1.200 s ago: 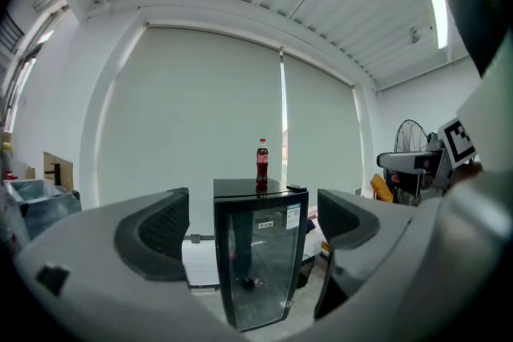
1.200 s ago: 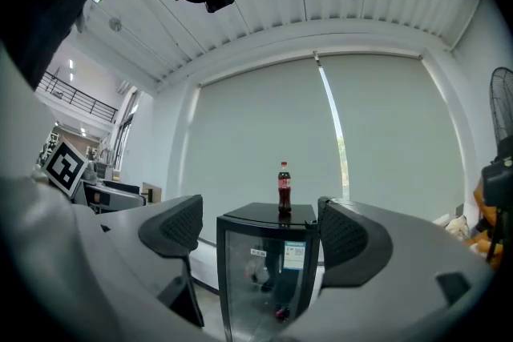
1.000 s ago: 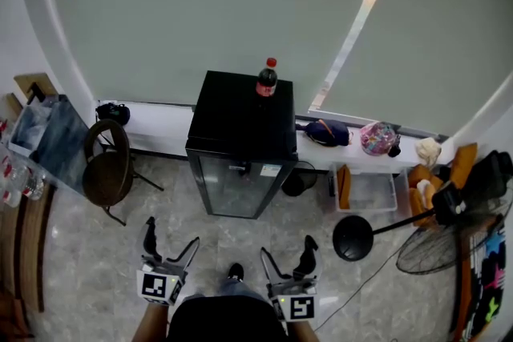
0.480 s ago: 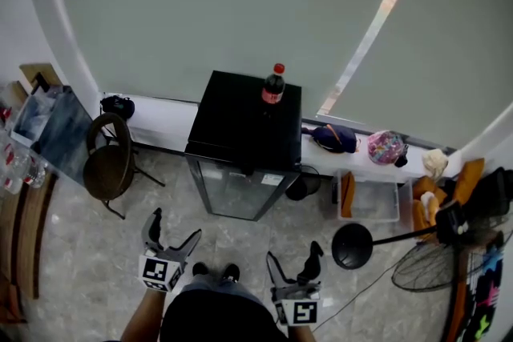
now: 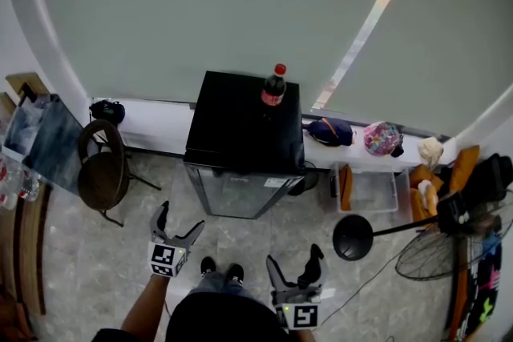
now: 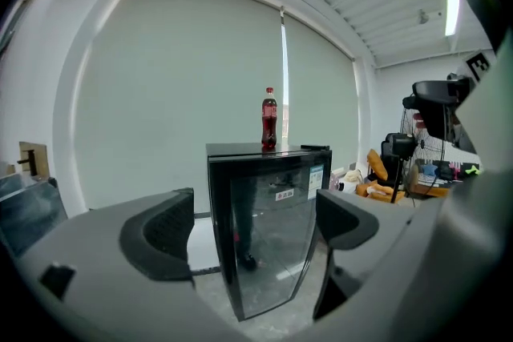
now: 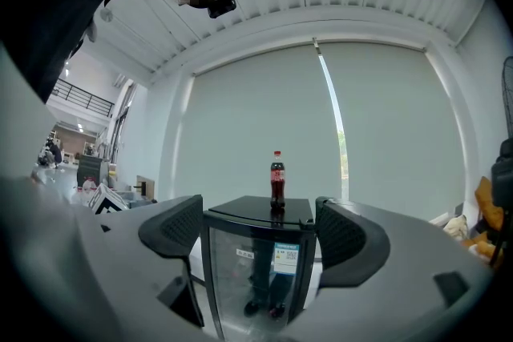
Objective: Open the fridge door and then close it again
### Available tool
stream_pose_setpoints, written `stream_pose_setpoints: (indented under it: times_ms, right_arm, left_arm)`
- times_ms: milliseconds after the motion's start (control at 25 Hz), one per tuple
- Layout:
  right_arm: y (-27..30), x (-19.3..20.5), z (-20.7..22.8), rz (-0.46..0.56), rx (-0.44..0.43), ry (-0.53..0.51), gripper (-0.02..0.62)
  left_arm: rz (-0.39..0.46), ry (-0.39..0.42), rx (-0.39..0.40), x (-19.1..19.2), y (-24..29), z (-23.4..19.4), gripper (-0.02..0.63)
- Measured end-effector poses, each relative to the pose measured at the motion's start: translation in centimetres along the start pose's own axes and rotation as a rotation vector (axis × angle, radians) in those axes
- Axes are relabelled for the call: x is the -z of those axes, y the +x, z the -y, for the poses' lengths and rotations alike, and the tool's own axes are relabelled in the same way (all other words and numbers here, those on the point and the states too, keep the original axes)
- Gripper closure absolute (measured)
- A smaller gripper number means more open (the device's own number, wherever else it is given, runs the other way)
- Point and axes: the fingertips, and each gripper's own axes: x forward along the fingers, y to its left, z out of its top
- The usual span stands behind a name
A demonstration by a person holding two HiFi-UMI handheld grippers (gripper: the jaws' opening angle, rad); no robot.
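Note:
A small black fridge (image 5: 240, 132) with a glass door (image 5: 240, 195) stands against the wall under a large window blind; its door is shut. A cola bottle (image 5: 273, 86) stands upright on its top. My left gripper (image 5: 176, 223) hovers in front of the fridge's left side, open and empty. My right gripper (image 5: 294, 267) is lower and to the right, also open and empty. In the left gripper view the fridge (image 6: 268, 220) and the bottle (image 6: 268, 118) show between the spread jaws of the left gripper (image 6: 250, 224). The right gripper view frames the fridge (image 7: 260, 260) between the jaws of the right gripper (image 7: 258, 240).
A round-backed chair (image 5: 100, 172) stands left of the fridge. Right of it are a clear storage bin (image 5: 369, 190), a floor fan (image 5: 433, 248) with a round black base (image 5: 353, 238), and bags on the low white ledge (image 5: 377, 138). Shelving lines the left edge (image 5: 20, 164).
The person has stepped closer to the fridge. My left gripper has risen and moved forward toward the door; my right gripper has stayed low. The door remains shut.

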Motion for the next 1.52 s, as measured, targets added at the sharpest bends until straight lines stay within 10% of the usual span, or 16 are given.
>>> stream_pose_setpoints:
  times_ms: [1520]
  right_arm:
    - [2.9,0.5,-1.9,-0.066,0.140,-0.027,0.153]
  left_arm:
    - [-0.288,0.004,0.210,12.9,15.8,-7.2,0.364]
